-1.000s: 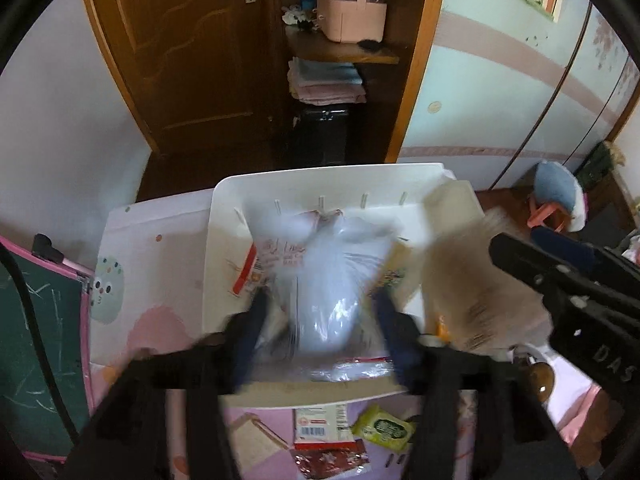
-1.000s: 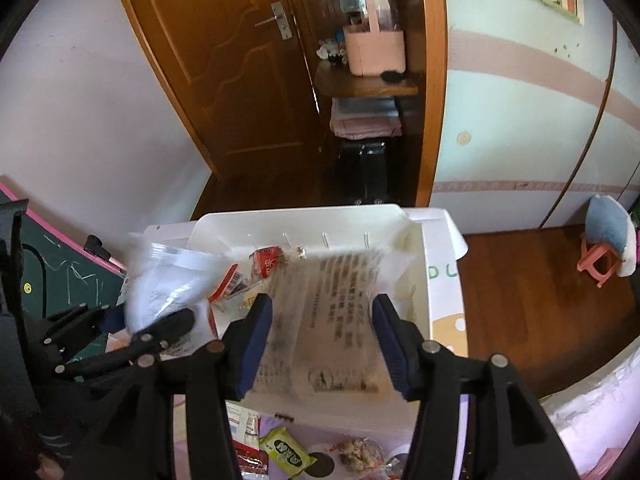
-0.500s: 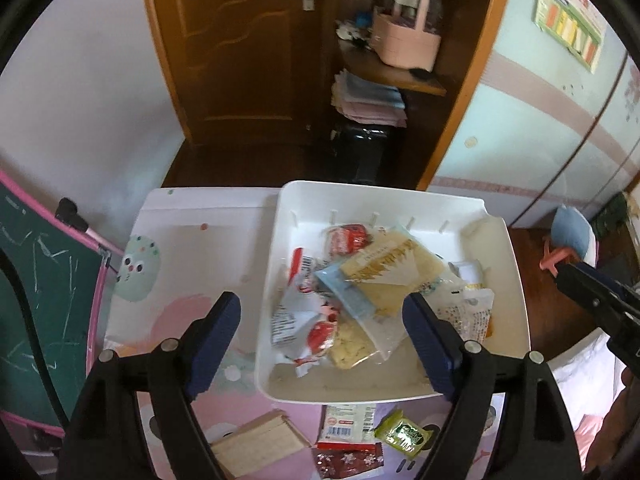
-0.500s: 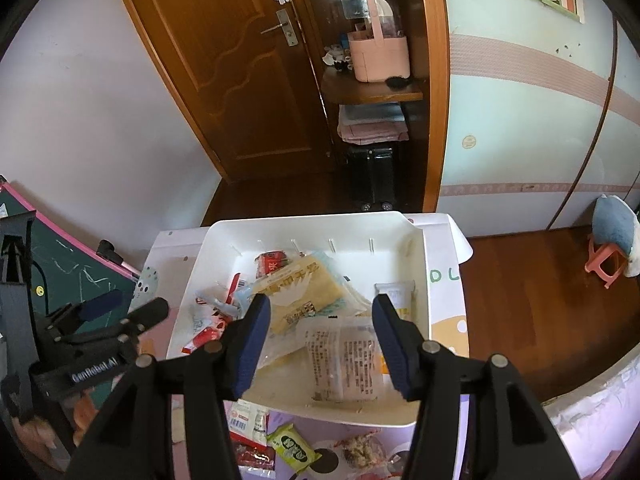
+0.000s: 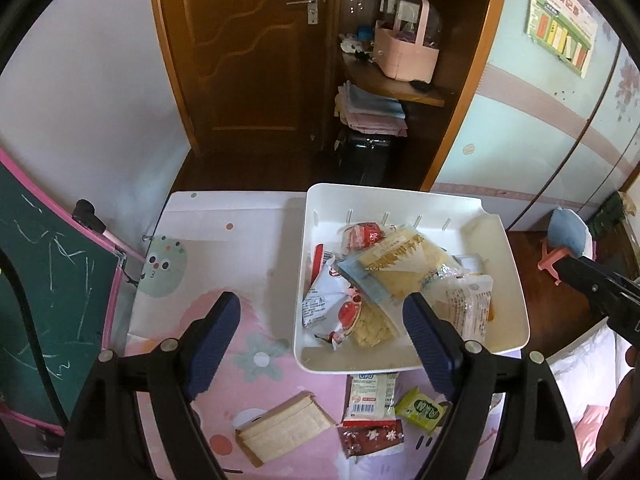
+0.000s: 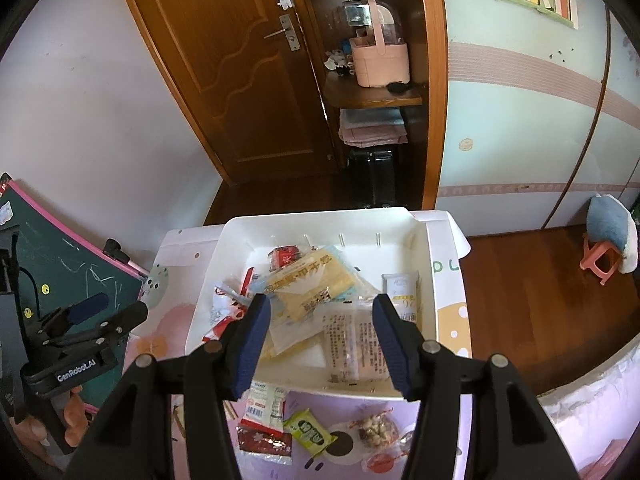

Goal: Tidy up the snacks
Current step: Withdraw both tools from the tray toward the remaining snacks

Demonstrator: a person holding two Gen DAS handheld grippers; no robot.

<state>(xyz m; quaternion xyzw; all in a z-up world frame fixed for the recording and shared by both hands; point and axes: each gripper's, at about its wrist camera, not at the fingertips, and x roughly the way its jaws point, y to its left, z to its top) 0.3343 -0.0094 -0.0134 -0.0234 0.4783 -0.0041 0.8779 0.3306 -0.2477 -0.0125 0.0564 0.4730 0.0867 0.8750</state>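
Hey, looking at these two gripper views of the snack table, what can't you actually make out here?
- Left wrist view: the left gripper's fingers cover the near right corner of the white bin.
- Right wrist view: the right gripper's fingers hide both sides of the clear printed packet.
- Both views: print on the green packet is too small.
- Lower snacks are buried under the pile.

My white bin (image 5: 516,280) holds a jumble of snack packets (image 5: 396,268); a few more packets (image 5: 370,394) lie on the table just before it
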